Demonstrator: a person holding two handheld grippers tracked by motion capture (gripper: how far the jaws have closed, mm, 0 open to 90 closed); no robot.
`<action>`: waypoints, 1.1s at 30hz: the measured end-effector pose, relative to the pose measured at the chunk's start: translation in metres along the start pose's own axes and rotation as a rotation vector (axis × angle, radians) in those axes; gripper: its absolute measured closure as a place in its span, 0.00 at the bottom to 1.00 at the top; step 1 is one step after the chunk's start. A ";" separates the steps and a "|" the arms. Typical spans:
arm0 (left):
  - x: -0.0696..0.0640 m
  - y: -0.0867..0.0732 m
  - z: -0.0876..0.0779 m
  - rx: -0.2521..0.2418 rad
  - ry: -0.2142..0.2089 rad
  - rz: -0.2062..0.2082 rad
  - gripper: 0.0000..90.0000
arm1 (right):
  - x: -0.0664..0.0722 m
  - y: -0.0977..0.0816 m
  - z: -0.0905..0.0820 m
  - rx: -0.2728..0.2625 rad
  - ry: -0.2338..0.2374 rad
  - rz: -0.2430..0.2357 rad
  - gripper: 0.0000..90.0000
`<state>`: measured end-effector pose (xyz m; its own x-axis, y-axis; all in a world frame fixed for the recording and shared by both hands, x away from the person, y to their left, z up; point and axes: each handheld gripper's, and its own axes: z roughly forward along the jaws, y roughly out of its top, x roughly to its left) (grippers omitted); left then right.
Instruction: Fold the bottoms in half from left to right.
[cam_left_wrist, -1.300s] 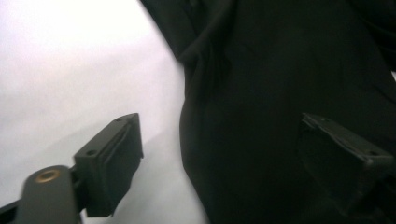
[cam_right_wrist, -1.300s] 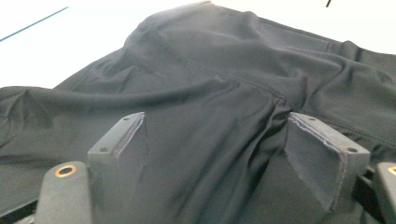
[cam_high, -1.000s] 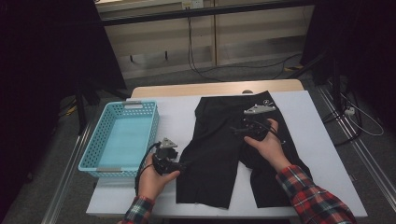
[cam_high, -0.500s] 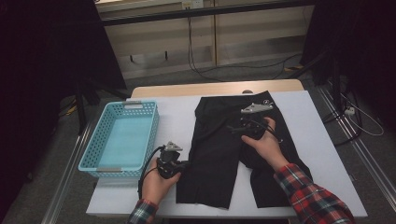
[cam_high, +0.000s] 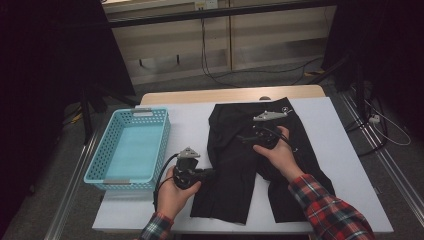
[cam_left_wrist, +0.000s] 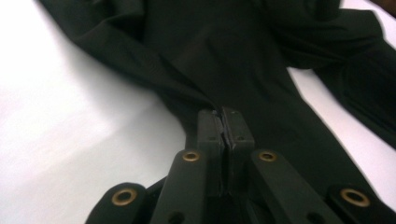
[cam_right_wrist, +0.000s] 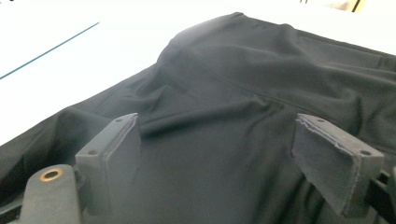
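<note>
Black shorts (cam_high: 235, 195) lie flat on the white table (cam_high: 187, 120), waistband at the far end. My left gripper (cam_high: 210, 175) is at the left leg's outer edge. In the left gripper view its jaws are closed together, with a fold of the shorts (cam_left_wrist: 261, 56) pinched at the left gripper (cam_left_wrist: 224, 114) tips and raised a little. My right gripper (cam_high: 243, 137) hovers low over the upper middle of the garment. In the right gripper view the right gripper (cam_right_wrist: 217, 149) has just been opening, with the cloth (cam_right_wrist: 243, 93) lying under its wide pads, not pressed.
A light blue plastic basket (cam_high: 165, 135) stands on the table's left side, close to my left hand. Bare white tabletop lies right of the shorts. The table's near edge runs just under both forearms in plaid sleeves.
My left gripper has shifted right onto the shorts' left edge and shut on the fabric, lifting it slightly. The right hand has stayed put over the shorts.
</note>
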<state>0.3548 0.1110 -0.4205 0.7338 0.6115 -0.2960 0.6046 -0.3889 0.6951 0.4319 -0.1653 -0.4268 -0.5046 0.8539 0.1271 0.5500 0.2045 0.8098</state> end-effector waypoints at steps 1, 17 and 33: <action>-0.001 0.001 0.000 -0.004 -0.009 0.005 0.97 | 0.001 0.001 0.002 -0.002 0.006 0.006 0.18; -0.016 0.008 0.005 -0.059 -0.047 0.043 0.97 | 0.034 0.010 0.043 -0.002 0.094 -0.001 0.15; -0.012 0.007 0.005 -0.068 -0.044 0.034 0.97 | 0.054 0.009 0.082 0.129 0.115 -0.055 0.24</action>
<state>0.3517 0.0978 -0.4151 0.7672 0.5676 -0.2987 0.5578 -0.3607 0.7475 0.4645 -0.0775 -0.4597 -0.6048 0.7810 0.1557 0.5969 0.3151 0.7379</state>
